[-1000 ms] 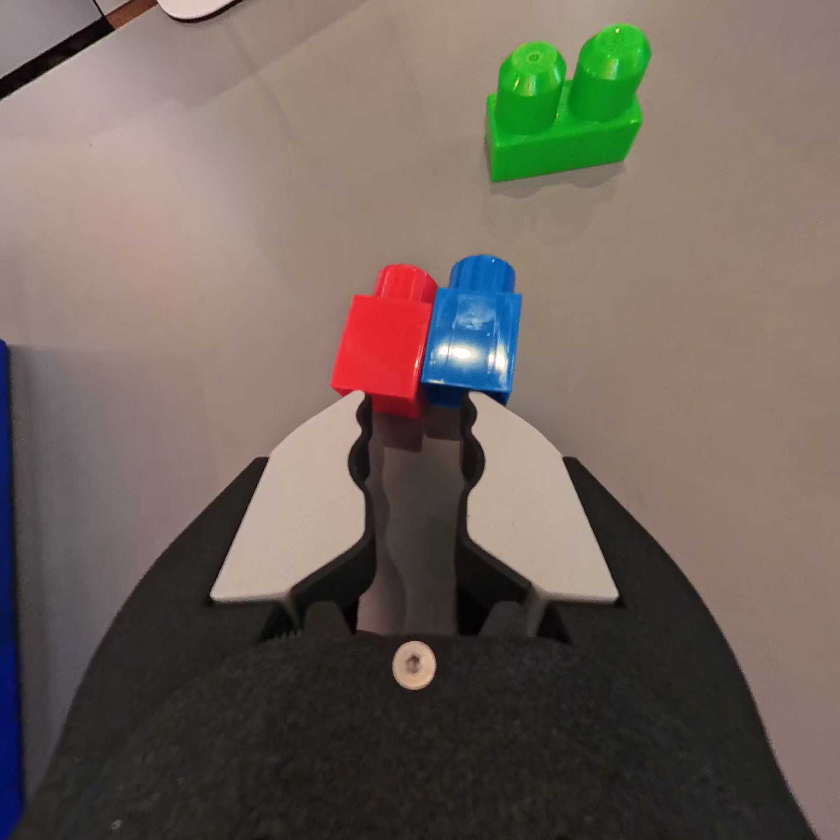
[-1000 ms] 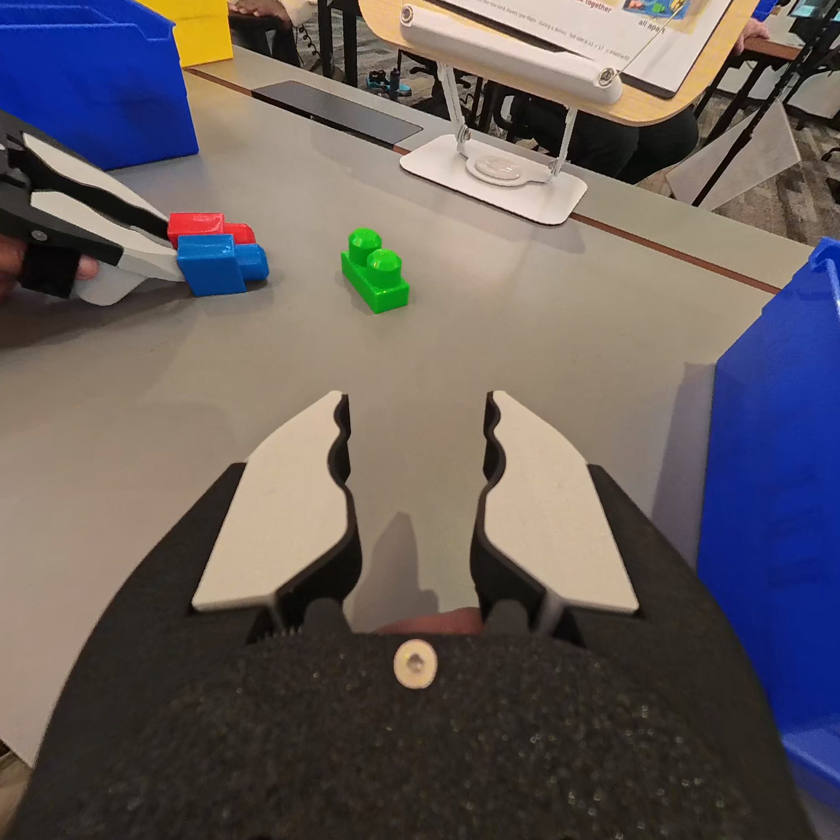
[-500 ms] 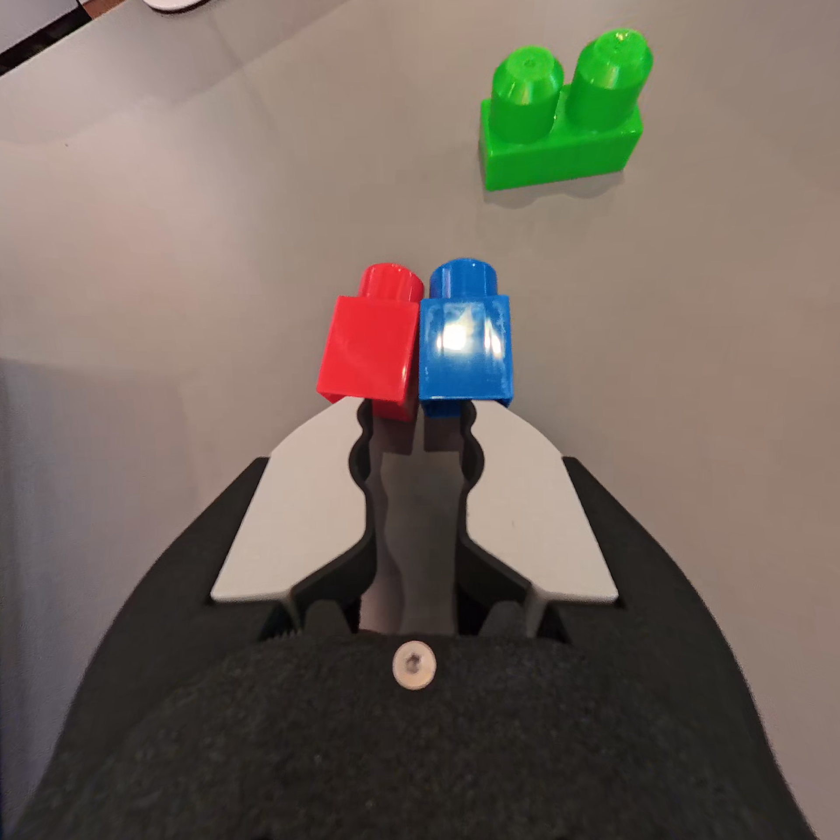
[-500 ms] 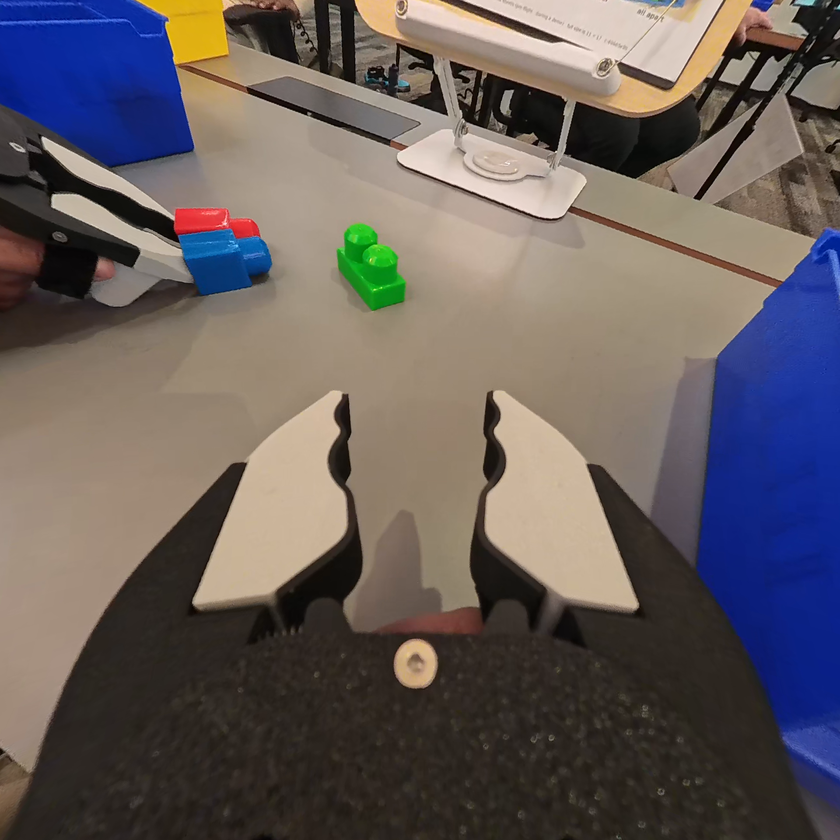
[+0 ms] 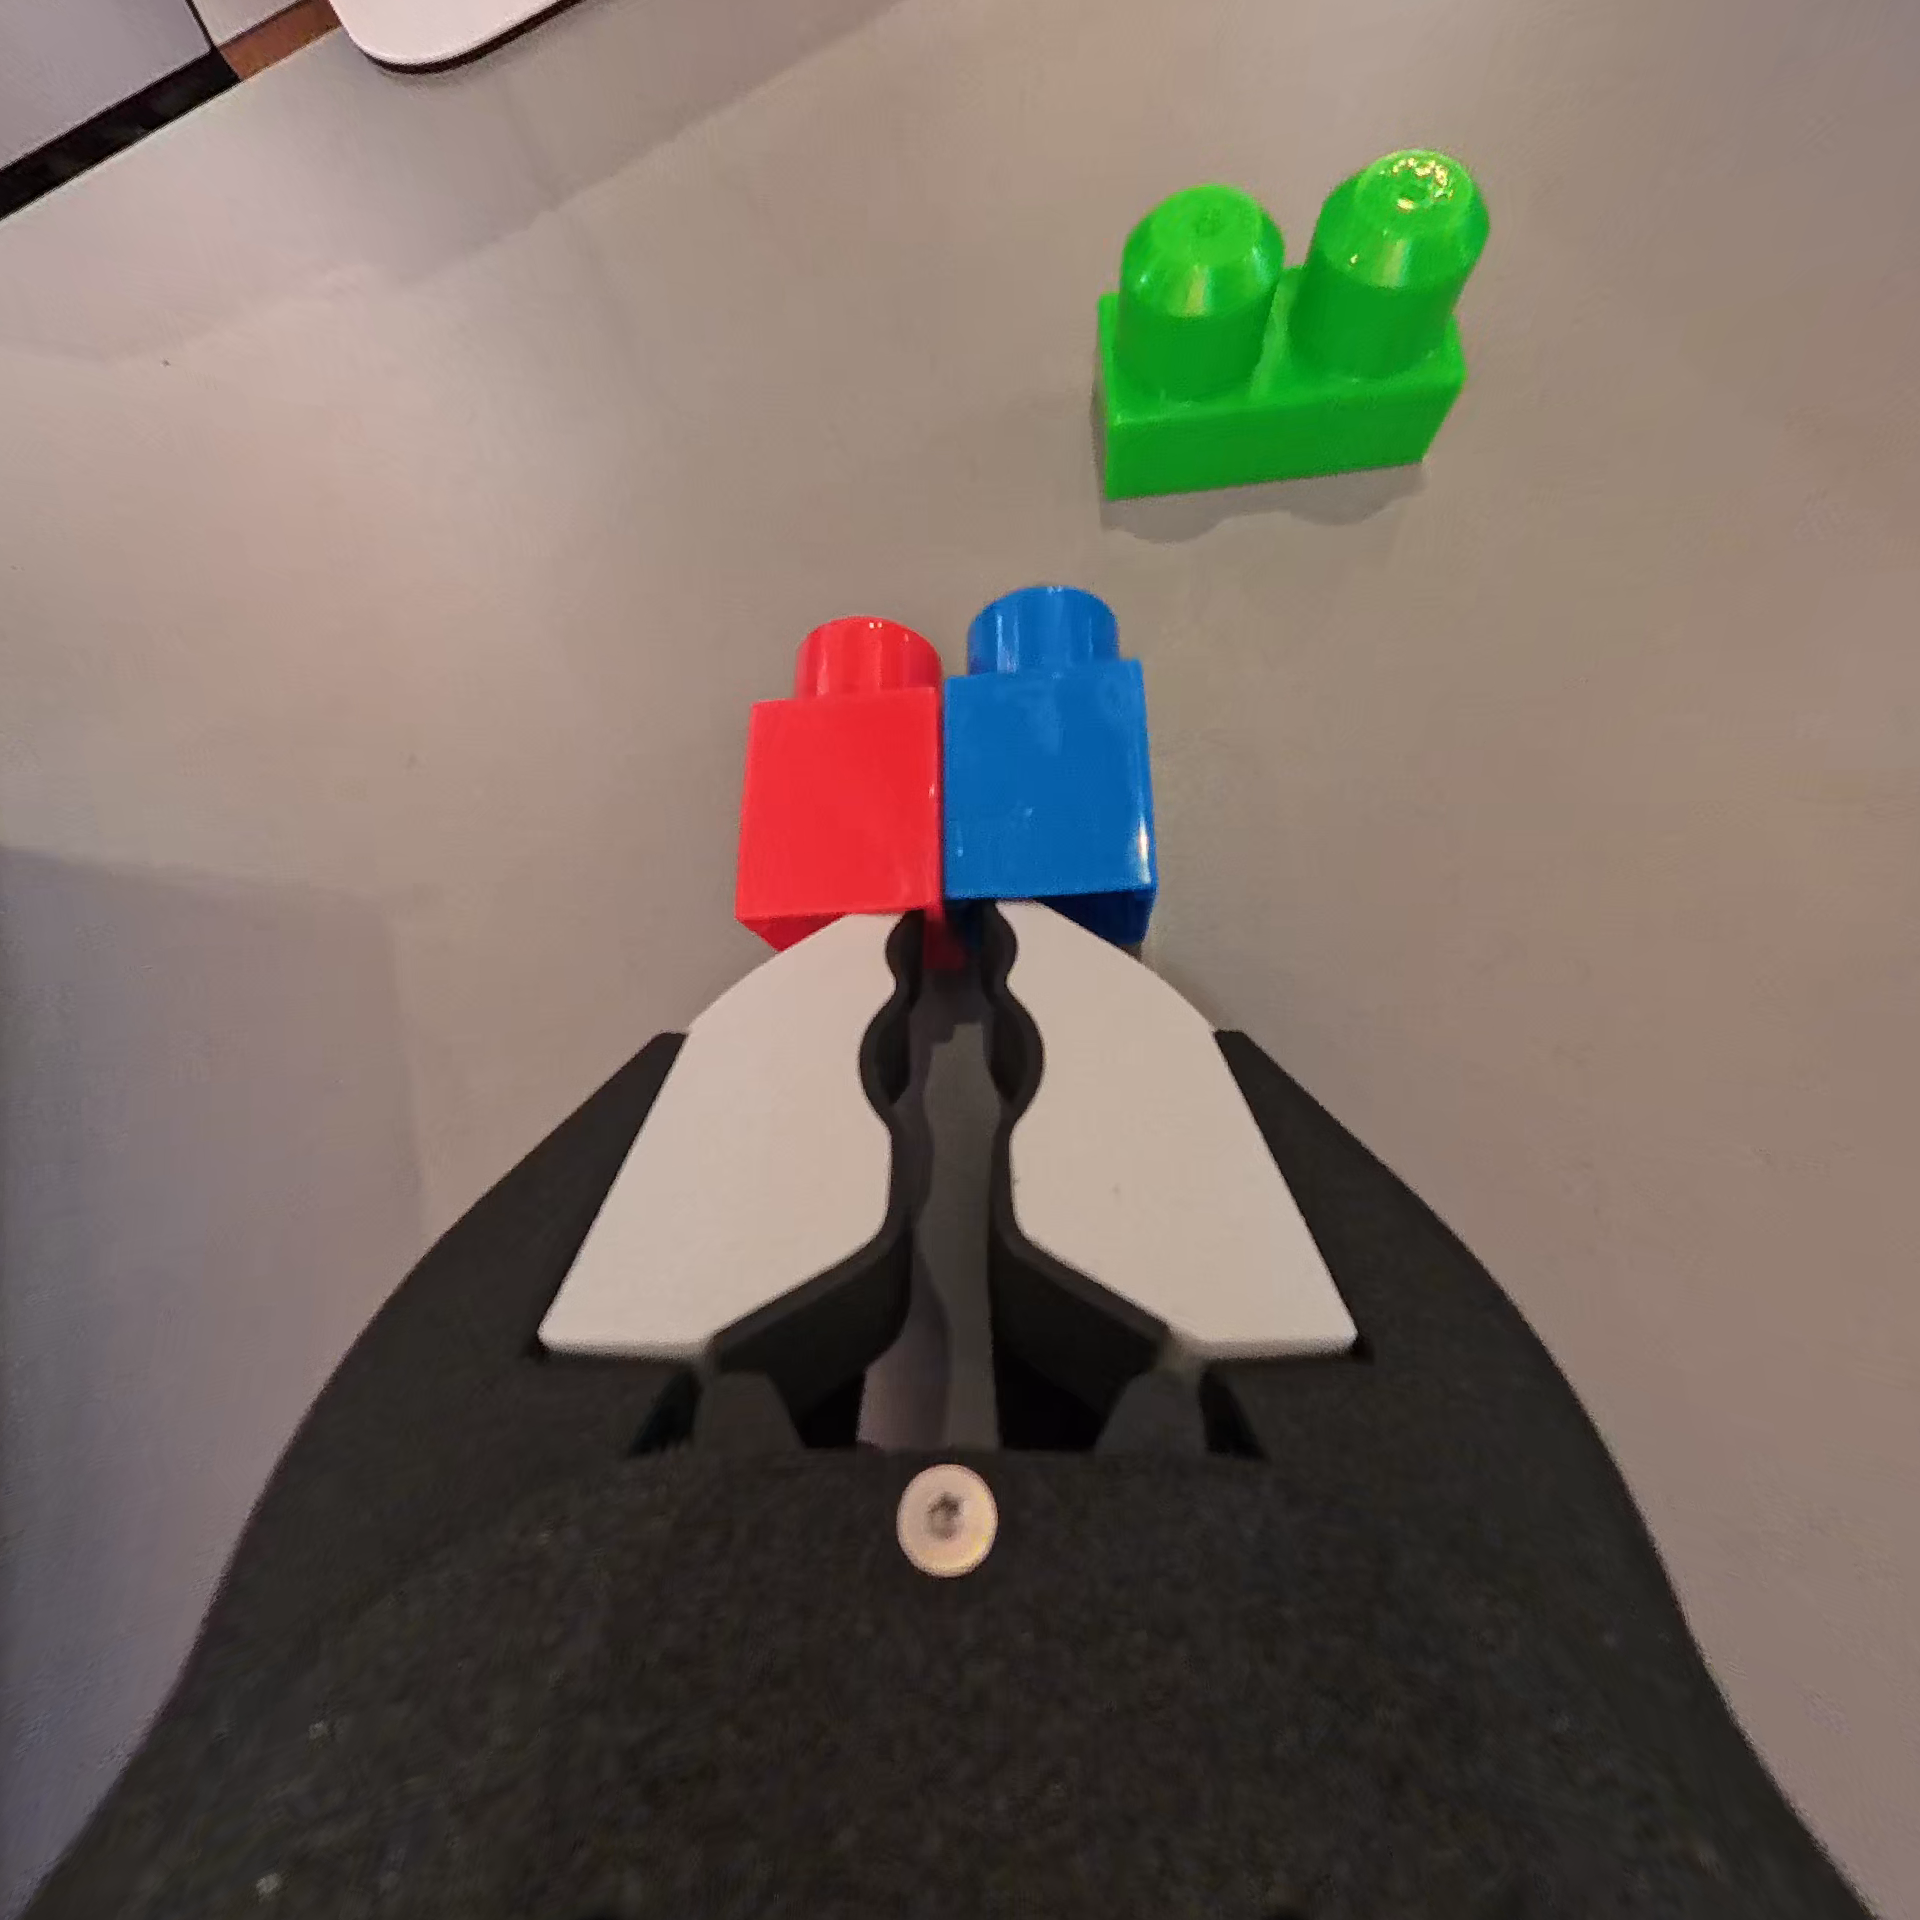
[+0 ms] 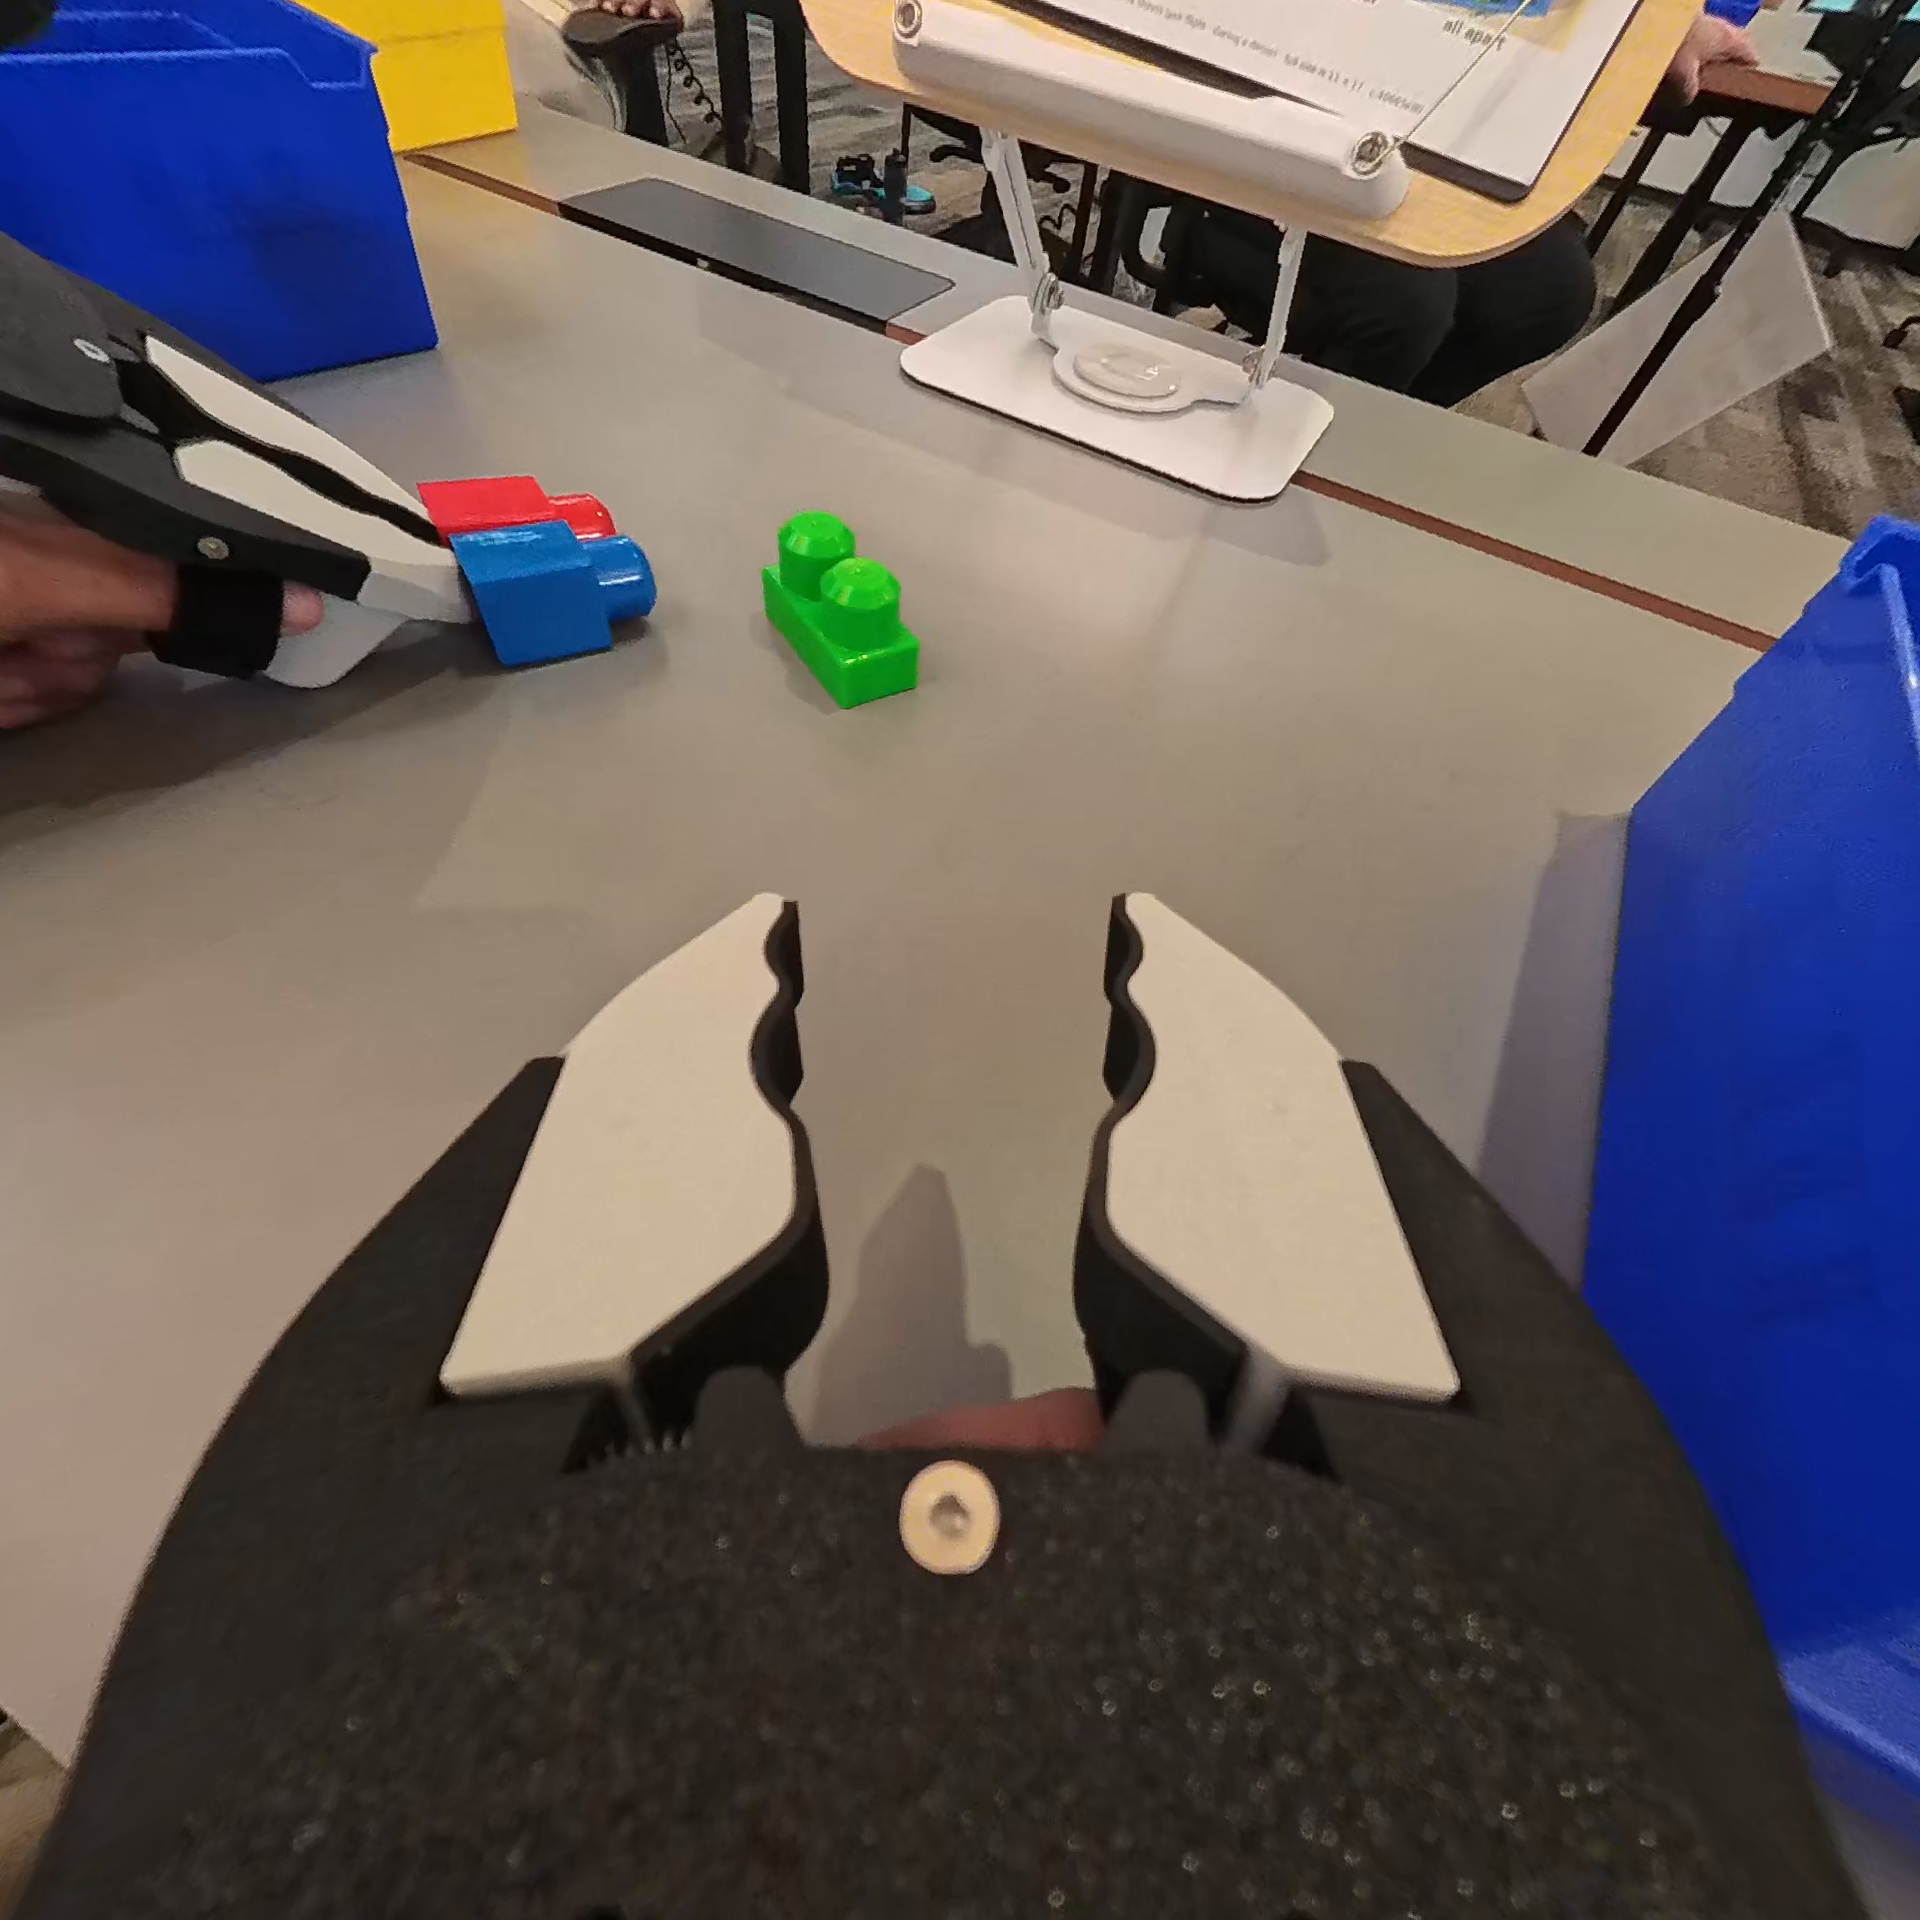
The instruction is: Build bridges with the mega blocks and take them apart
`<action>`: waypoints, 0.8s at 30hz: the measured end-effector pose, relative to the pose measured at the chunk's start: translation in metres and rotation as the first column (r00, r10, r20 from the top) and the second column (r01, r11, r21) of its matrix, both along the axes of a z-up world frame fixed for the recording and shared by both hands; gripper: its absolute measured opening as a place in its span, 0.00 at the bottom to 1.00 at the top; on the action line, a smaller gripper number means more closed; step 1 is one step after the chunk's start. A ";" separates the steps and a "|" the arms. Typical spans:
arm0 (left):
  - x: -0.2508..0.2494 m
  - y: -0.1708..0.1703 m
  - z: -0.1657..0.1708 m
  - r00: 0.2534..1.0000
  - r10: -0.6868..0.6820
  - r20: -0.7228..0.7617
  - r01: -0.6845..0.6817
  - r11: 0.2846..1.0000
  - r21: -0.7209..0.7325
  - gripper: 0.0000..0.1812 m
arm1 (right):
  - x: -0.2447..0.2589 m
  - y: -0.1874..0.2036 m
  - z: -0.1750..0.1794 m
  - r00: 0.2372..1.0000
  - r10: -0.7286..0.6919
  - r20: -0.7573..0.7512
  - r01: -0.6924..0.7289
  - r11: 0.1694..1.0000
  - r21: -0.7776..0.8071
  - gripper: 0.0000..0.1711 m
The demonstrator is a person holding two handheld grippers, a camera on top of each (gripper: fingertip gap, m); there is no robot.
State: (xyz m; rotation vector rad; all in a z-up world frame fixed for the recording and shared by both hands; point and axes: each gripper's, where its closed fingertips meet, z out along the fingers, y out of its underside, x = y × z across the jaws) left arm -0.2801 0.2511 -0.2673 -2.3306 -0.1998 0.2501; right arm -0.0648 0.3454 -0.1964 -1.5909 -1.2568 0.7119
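Observation:
My left gripper [image 5: 951,930] is shut on a red block [image 5: 842,800] and a blue block [image 5: 1044,790]. It pinches them together at their open bases, and their studs point away from me. A green two-stud block [image 5: 1283,353] stands upright on the grey table ahead and to the right. In the right wrist view the left gripper [image 6: 436,571] holds the red block [image 6: 488,504] and the blue block [image 6: 540,603] on their sides, low over the table and left of the green block [image 6: 842,623]. My right gripper [image 6: 951,914] is open and empty, well short of the blocks.
A blue bin [image 6: 1766,1143] stands close on the right. Another blue bin [image 6: 197,208] and a yellow bin [image 6: 447,62] are at the far left. A white stand base [image 6: 1122,405] and a black strip [image 6: 748,244] lie at the back. A hand [image 6: 62,623] holds the left gripper. About 25 cm separates my left fingertips from my right.
The left jaws have closed tighter, and the red and blue blocks now sit squarely side by side. The left gripper has edged toward the green block. The right gripper stays open.

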 end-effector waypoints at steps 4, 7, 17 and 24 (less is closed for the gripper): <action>-0.001 -0.001 0.001 1.000 0.007 -0.020 -0.007 1.000 0.004 0.05 | 0.000 -0.001 0.000 1.000 0.002 0.002 -0.002 1.000 0.001 0.33; 0.001 -0.001 0.004 0.999 -0.004 -0.052 0.005 1.000 0.017 0.05 | 0.001 0.000 0.001 1.000 -0.001 -0.001 0.001 1.000 0.003 0.33; 0.019 -0.028 0.034 0.969 -0.173 -0.173 0.194 0.975 0.111 0.05 | 0.000 0.001 0.002 1.000 0.012 -0.006 -0.012 1.000 -0.016 0.32; 0.017 -0.076 0.074 0.906 -0.192 -0.378 0.267 0.951 0.156 0.05 | -0.007 -0.003 0.013 0.997 0.054 -0.050 -0.057 0.997 -0.051 0.35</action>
